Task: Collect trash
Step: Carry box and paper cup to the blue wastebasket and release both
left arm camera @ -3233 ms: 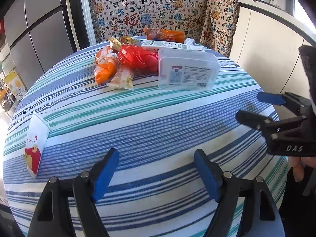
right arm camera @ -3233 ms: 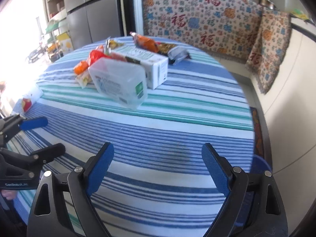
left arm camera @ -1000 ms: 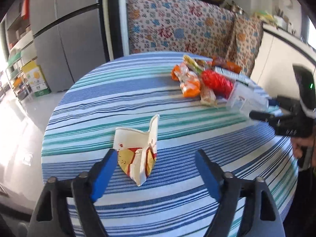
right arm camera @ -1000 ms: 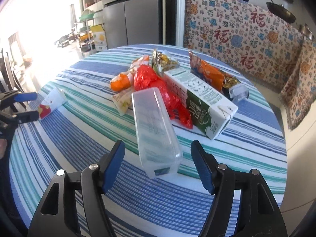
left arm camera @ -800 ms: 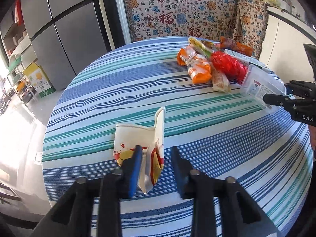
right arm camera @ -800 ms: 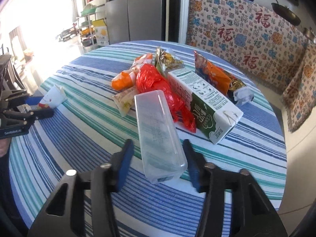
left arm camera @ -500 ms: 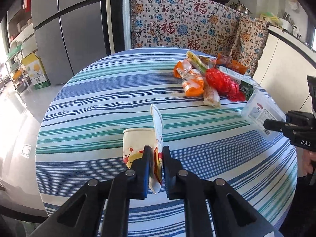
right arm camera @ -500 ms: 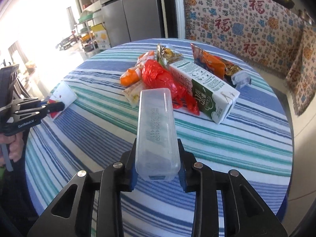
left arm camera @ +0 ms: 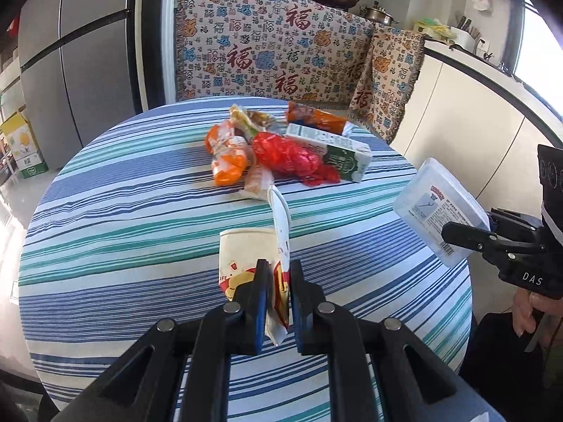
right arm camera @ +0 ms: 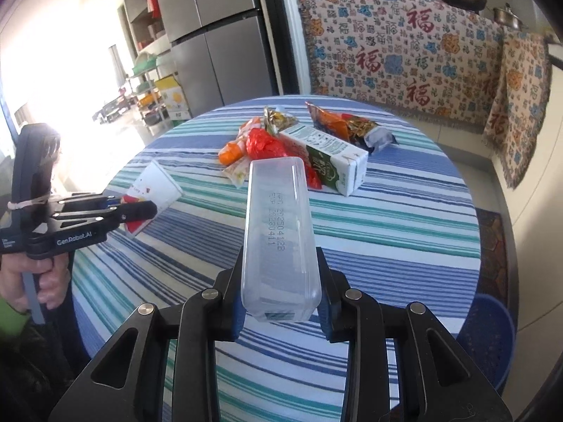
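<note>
**Two pieces picked up, a pile still to go**

We have two bits of trash in hand. The squashed paper cup (left arm camera: 246, 256) is pinched flat between the fingers of our left gripper (left arm camera: 280, 281) — they are pressed tight together on it, and it hangs just above the striped counter (left arm camera: 123, 218). The clear plastic box (right arm camera: 279, 232) sits between the fingers of our right gripper (right arm camera: 281, 302), which are clamped on its sides. It is lifted off the counter too and sticks out in front of us.

So that part looks done. But we think most of the job is still left — a pile waits at the far side of the counter. There is a milk carton (left arm camera: 334, 151), a red plastic bag (left arm camera: 288, 156) touching it, orange wrappers (left arm camera: 227, 158) beside the bag, and a chip bag (left arm camera: 316, 121) behind them.

A blue bin (right arm camera: 489, 337) peeks out down past the counter's edge, on the floor. We guess that is where our two pieces go next.
</note>
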`<state>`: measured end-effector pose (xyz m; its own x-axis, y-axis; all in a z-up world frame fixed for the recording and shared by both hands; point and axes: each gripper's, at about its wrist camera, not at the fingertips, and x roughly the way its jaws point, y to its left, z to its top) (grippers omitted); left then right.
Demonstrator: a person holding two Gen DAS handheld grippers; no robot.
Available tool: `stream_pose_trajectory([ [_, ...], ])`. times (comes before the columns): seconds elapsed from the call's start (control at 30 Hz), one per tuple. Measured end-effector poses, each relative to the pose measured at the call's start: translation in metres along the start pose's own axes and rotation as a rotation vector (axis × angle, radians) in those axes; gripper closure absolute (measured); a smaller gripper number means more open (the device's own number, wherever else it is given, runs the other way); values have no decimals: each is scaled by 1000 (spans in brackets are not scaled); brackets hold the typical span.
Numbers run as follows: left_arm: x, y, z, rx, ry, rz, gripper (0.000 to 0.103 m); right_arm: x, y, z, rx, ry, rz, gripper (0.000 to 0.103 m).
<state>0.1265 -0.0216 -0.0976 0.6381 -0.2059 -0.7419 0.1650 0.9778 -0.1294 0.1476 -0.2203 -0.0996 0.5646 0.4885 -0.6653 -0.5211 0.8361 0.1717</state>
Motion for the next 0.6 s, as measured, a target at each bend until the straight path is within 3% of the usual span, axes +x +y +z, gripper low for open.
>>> stream_pose_trajectory([
  [0.6,15,-63,16,65,8,-87,91,-36,-36,-20,74,-42,-36,70],
])
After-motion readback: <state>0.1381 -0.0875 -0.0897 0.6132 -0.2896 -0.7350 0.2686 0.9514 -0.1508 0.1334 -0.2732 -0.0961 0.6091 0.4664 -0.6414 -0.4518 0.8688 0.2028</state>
